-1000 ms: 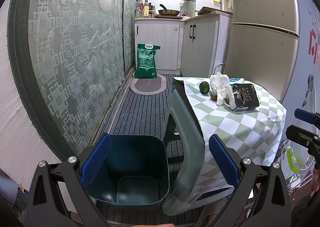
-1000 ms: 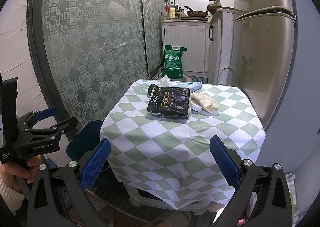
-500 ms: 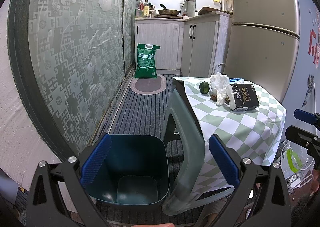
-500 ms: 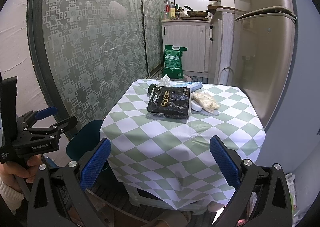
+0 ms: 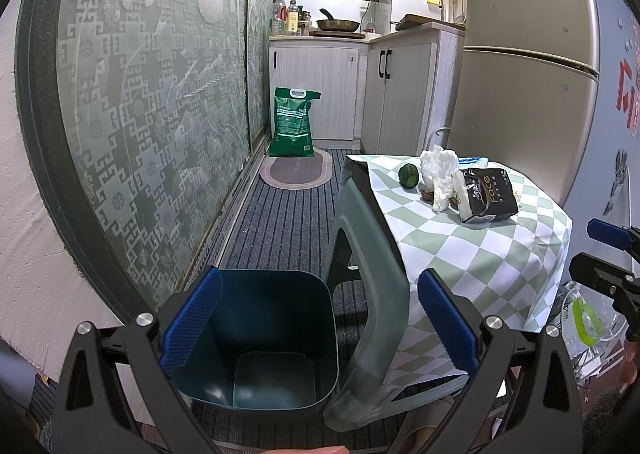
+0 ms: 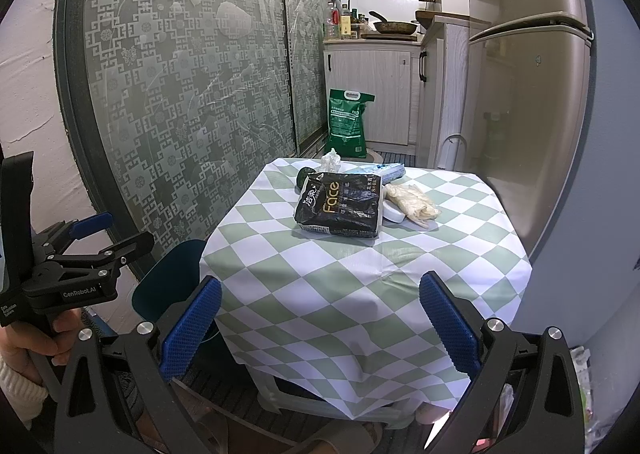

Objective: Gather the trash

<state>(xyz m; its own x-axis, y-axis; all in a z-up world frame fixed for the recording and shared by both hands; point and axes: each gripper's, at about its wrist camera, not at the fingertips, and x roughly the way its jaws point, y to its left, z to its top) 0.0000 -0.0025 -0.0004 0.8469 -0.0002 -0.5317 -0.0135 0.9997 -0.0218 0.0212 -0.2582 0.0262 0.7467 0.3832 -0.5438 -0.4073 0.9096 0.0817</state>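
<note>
Left gripper (image 5: pixel 320 318) fills the lower frame, blue pads wide apart, holding nothing, over a dark teal bin (image 5: pixel 256 338) standing empty on the striped floor mat at lower centre. Right of the bin: a grey plastic stool (image 5: pixel 368 254) under a green-and-white checked cloth (image 5: pixel 472 254); on the cloth, right of centre, a green round fruit (image 5: pixel 408 176), crumpled white tissue (image 5: pixel 439 170) and a black tissue pack (image 5: pixel 488 196) close together. The other gripper (image 5: pixel 612 254) enters at the right edge; a green bag (image 5: pixel 293 122) stands by the cabinets at upper centre.
</note>
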